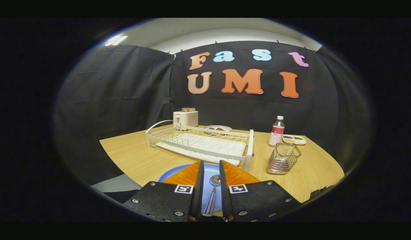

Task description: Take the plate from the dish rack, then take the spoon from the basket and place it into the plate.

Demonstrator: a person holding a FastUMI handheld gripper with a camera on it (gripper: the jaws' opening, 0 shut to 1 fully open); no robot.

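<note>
1. The toaster [185, 118] stands farthest left at the back of the wooden table [132, 156], just behind the rack's rear corner, with a bare stretch of tabletop running from it down to the table's near-left edge.
2. The dish rack [200, 143] sits across the middle of the table, wire frame over a white tray, with no plate standing in it; its near rail lies just beyond the fingertips.
3. A small dish [217, 129] with dark bits on it rests behind the rack, close to its far rail.
4. The gripper [211, 166] points level toward the rack, low over the table's near edge. Its fingers stand parallel with a narrow gap between them — whether they press on anything I cannot tell.
5. The spoon [212, 195] lies in that gap, bowl toward the rack, checked handle running back toward the gripper body.
6. The plate [210, 171] lies flat on the table under the fingers, just in front of the rack; the spoon's bowl shows over its surface.
7. The basket [283, 159] — a wire holder, nothing sticking out of it — stands to the right of the rack, apart from it, with open wood around it.
8. A bottle [276, 131] stands upright behind the basket, and a small tray [294, 139] lies just right of the bottle near the table's far-right edge.
</note>
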